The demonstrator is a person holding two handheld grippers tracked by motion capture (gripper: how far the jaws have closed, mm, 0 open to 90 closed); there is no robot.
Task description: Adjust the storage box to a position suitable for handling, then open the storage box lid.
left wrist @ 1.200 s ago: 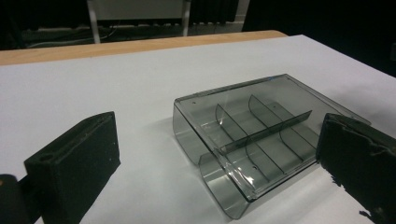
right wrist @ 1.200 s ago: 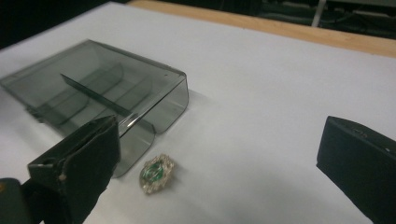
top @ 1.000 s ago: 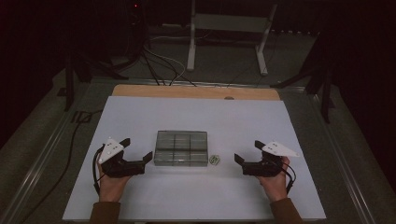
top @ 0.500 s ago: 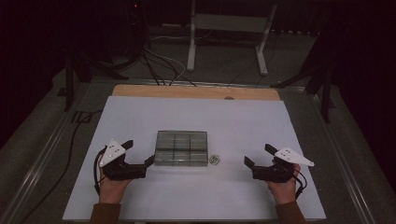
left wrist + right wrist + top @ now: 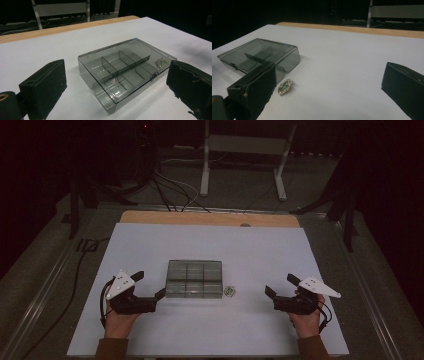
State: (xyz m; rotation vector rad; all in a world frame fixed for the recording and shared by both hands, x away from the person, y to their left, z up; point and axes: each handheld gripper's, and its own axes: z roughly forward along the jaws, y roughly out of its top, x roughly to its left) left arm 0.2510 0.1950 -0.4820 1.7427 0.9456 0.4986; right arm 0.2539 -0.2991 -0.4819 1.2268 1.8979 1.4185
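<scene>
My left gripper [image 5: 149, 291] sits near-left on the white table [image 5: 150, 245], jaws spread wide, holding nothing, tips just beside the left end of the compartment box [image 5: 194, 278]. In the left gripper view the box [image 5: 125, 72] lies between the jaws, smoky clear plastic, lid closed, dividers visible inside. Box is mid-table, a bit near of centre. Just off its near-right corner lies a small green-stone brooch [image 5: 229, 291], close to the box but apart from it; the right gripper view shows the brooch [image 5: 285, 87] flat on the table beside the box [image 5: 262, 56]. My right gripper [image 5: 281, 290] is well to the right of the brooch, jaws wide, empty.
</scene>
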